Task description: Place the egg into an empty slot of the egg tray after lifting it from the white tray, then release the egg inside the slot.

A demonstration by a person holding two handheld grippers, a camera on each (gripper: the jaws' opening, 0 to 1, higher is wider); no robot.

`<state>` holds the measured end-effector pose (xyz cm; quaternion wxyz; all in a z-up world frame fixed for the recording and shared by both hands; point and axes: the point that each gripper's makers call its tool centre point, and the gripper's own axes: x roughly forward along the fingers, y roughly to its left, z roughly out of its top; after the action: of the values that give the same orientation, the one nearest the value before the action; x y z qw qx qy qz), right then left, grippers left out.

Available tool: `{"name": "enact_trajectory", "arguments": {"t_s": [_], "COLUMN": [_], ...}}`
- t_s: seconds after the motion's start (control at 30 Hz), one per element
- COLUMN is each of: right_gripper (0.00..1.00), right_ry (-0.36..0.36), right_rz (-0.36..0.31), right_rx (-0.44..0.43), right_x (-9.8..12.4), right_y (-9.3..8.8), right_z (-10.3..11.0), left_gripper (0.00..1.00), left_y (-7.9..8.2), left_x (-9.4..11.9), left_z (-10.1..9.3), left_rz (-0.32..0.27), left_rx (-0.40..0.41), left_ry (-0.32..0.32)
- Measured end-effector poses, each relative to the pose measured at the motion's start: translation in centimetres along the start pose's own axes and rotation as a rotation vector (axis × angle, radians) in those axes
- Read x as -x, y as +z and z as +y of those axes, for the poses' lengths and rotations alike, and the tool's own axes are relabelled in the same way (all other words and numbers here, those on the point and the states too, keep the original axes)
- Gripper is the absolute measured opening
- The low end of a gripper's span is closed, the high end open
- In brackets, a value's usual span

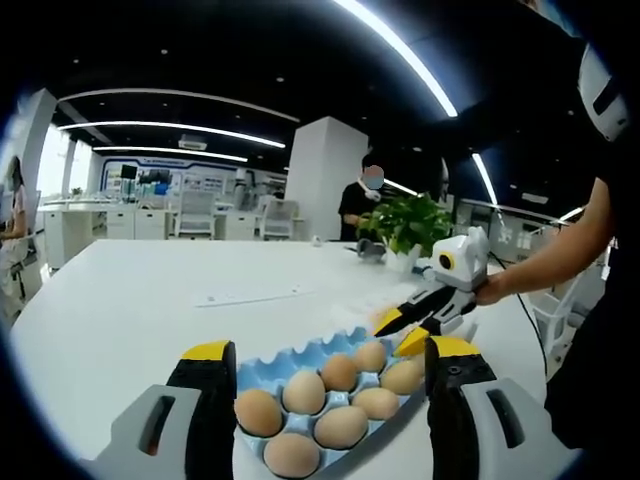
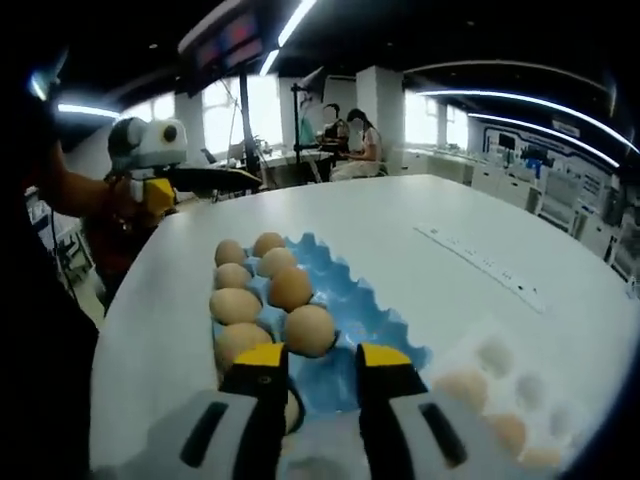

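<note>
Eggs (image 1: 340, 425) sit in a blue egg tray (image 1: 262, 372) on a big white tabletop (image 1: 150, 300). They are light brown, smooth and oval, and they look a bit shiny. In the left gripper view I can count seven or eight of them, packed in two rows. The blue egg tray has pointy bumps along its far edge, and the slots next to that edge have no eggs in them.

The left gripper (image 1: 325, 362) has black jaws with yellow tips. They stand wide apart, one on each side of the egg tray, and hold nothing. Past the egg tray, the right gripper (image 1: 405, 330) shows in a person's hand, with its yellow tips near the far corner of the tray. A green plant (image 1: 408, 222) stands on the tabletop behind it.

In the right gripper view, the blue egg tray (image 2: 345, 300) lies just ahead of the right gripper (image 2: 320, 360). Eggs (image 2: 290, 288) fill the tray's left side, and the right side is bare blue. The jaws here are a little apart with nothing between them. One egg (image 2: 310, 330) lies just above the left yellow tip. To the right of the egg tray is a white tray (image 2: 480, 330). It looks blurry, with pale brown eggs (image 2: 465, 385) in its round cups. A long paper strip (image 2: 480, 262) lies farther off on the tabletop.
</note>
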<state>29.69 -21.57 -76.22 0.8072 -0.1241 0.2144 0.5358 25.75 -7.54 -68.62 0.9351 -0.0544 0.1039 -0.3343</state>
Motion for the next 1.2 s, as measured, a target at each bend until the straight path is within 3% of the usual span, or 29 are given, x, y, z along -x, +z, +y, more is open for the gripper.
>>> {"name": "enact_trajectory", "arguments": {"t_s": [0.13,0.53,0.7,1.2], "right_gripper": [0.30,0.31,0.31,0.31], "right_ry": [-0.066,-0.245,-0.321,-0.634], "right_rz": [-0.018,0.029,0.020,-0.015], "right_rx": [-0.031,-0.093,-0.131,-0.248], "right_x": [2.1,8.6,11.5,21.1], "right_y": [-0.7,-4.3,-5.5,-9.1], "right_z": [-1.4,-5.4,-7.0,-13.0], "left_gripper": [0.77,0.77,0.76,0.76], "left_y": [0.0,0.1,0.1,-0.1], "left_x": [-0.2,-0.6,-0.5,-0.6], "left_z": [-0.3,-0.5,-0.5,-0.5], "left_rz": [0.001,0.007,0.005,0.009], "left_rx": [0.004,-0.009,-0.005,-0.004], "left_ry": [-0.011,-0.020,-0.025,-0.024]}}
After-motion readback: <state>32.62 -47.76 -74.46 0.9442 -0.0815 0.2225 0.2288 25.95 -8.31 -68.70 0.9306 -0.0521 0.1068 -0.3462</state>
